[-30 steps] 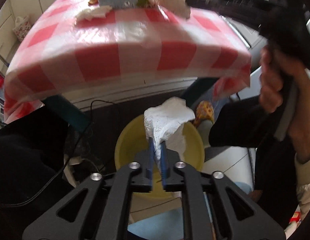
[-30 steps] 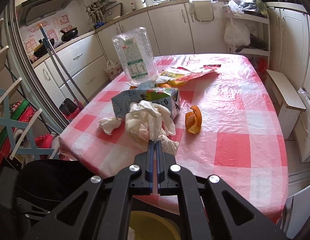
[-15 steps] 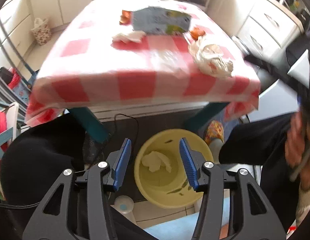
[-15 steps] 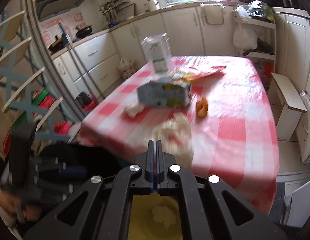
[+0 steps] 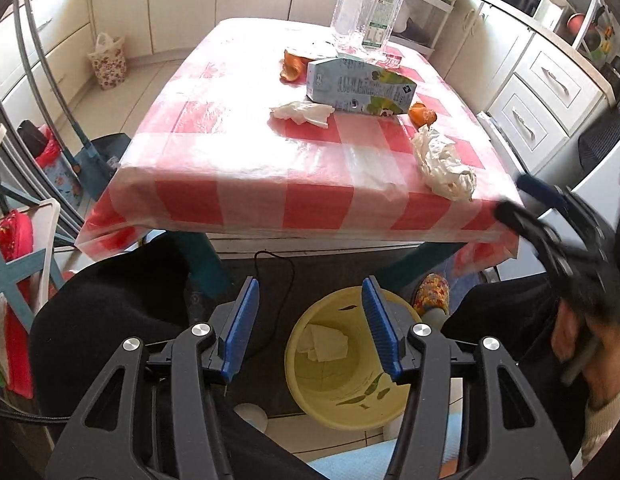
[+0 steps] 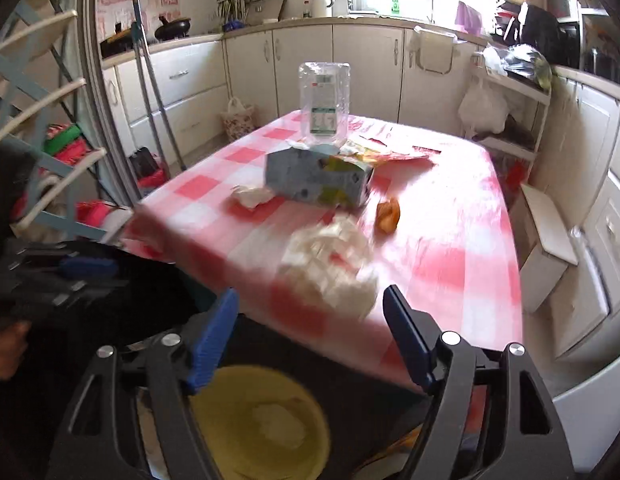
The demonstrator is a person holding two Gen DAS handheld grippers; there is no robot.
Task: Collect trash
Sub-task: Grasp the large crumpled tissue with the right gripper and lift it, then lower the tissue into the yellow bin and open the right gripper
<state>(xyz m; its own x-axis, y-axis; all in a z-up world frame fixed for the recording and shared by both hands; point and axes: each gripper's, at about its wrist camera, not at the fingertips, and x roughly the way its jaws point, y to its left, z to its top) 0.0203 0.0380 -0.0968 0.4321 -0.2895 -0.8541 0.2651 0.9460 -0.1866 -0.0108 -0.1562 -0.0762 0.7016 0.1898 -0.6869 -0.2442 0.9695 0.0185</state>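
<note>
My left gripper (image 5: 310, 280) hangs over the yellow bin (image 5: 350, 412), its jaws opening with nothing between them. A white tissue (image 5: 324, 344) lies in the bin. My right gripper (image 6: 310, 292) is at the table's near edge, its jaws opening and empty. Just beyond its fingertips a crumpled white wad (image 6: 330, 268) lies on the red-checked cloth (image 5: 250, 184). Farther back are a small tissue (image 5: 302, 112), a blue-green carton (image 5: 358, 88), an orange peel (image 5: 422, 114) and a clear plastic bottle (image 5: 366, 20).
A second peel (image 5: 292, 66) and flat wrappers (image 6: 394, 152) lie behind the carton. A black chair back (image 5: 110, 312) stands left of the bin, a slippered foot (image 5: 432, 296) to its right. Cabinets ring the table; a folding rack (image 6: 42, 120) stands at the left.
My left gripper let go of the white tissue, which dropped into the bin, and rose. My right gripper drew back to the table's edge with the wad, then opened.
</note>
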